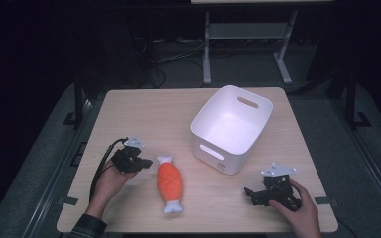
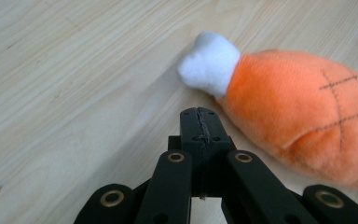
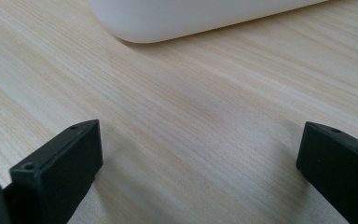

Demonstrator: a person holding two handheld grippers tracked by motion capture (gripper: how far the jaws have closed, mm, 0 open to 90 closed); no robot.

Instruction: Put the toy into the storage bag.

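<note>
Toy drumstick lies near the bench's front edge, long axis running front to back, just right of my left gripper, whose jaws are pressed together and empty beside its white knob end. Right gripper sits spread and empty, farther off. Plush orange body, white knobs, stitched crosshatch.

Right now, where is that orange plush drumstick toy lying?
In the high view, the orange plush drumstick toy lies flat on the wooden table, left of centre near the front edge, between the left hand-held gripper and the white plastic bin.
</note>
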